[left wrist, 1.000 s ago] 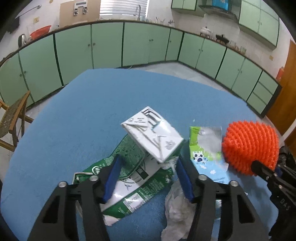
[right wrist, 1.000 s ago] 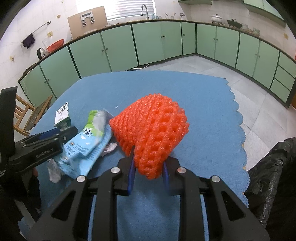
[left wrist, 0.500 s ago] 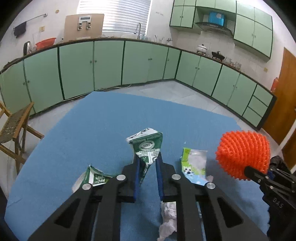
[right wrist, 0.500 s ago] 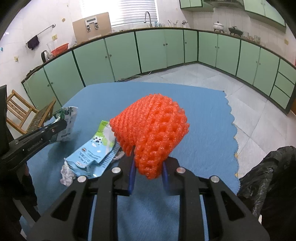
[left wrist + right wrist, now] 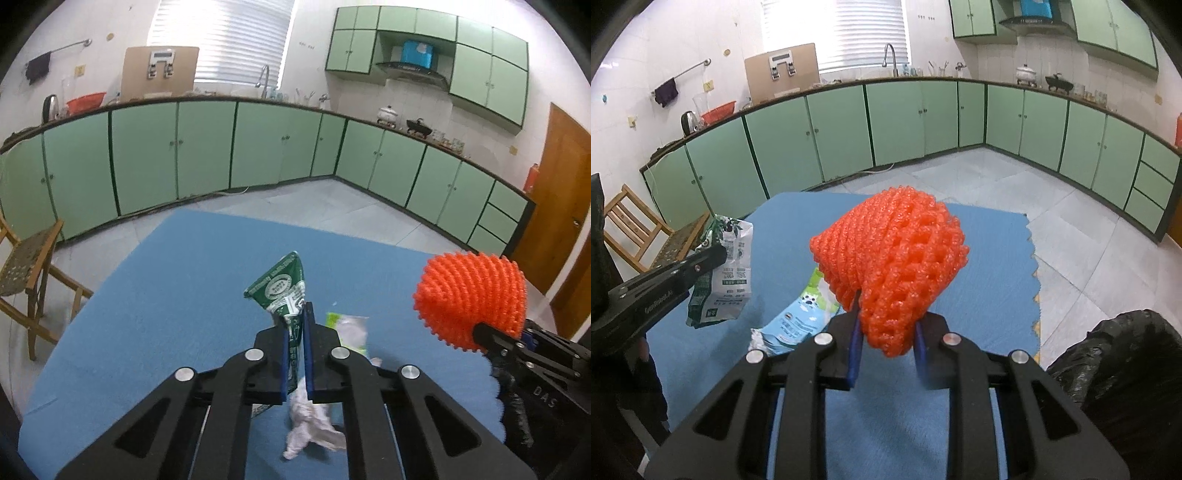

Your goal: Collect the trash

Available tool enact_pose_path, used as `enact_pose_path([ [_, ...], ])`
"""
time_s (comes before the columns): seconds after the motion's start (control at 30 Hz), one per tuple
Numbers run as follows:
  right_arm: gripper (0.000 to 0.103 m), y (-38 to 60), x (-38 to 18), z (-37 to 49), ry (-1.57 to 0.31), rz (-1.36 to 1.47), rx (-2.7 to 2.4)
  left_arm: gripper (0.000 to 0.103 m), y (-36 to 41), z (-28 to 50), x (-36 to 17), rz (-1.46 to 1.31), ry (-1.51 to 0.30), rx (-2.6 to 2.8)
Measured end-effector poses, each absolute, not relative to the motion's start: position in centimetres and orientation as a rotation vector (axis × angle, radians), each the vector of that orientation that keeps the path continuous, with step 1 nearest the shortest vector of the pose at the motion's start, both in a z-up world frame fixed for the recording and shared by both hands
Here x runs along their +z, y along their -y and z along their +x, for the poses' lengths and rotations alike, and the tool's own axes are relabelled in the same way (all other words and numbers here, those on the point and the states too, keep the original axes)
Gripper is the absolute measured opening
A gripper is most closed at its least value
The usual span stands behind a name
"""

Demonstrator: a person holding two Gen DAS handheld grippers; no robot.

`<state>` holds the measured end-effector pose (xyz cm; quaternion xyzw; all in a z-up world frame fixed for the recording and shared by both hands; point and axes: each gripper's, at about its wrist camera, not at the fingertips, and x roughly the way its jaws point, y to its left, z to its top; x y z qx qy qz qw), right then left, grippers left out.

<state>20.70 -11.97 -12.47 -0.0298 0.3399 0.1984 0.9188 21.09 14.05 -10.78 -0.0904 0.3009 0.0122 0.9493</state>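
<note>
Left gripper (image 5: 295, 354) clamped tight on the green wrapper (image 5: 282, 291), pinched low so the flattened packet stands up ahead of its fingers, clear of the blue cloth (image 5: 155, 295); right gripper (image 5: 886, 339) squeezing the orange foam net (image 5: 890, 266) by its base, the bulk puffing out in front; below them the blue pouch (image 5: 798, 317) and crumpled tissue (image 5: 306, 424) wait; black bag (image 5: 1119, 362) sits just right, likely the drop.

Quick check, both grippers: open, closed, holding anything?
Left gripper: shut on the green milk carton, lifted off the blue table.
Right gripper: shut on the orange foam net.
</note>
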Motion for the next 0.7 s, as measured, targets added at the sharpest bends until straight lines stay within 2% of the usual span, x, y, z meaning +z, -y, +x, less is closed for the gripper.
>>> enact_pose_path([
  [0.33, 0.021, 14.0, -9.0, 18.0, -0.627, -0.047, 0.392, 0.006, -10.9, 19.2, -6.7, -0.171, -0.529, -0.057],
  [0.7, 0.021, 17.7, -6.4, 15.2, -0.596, -0.051, 0.314, 0.006, -5.5, 17.5, -4.8, -0.152, -0.489, -0.166],
])
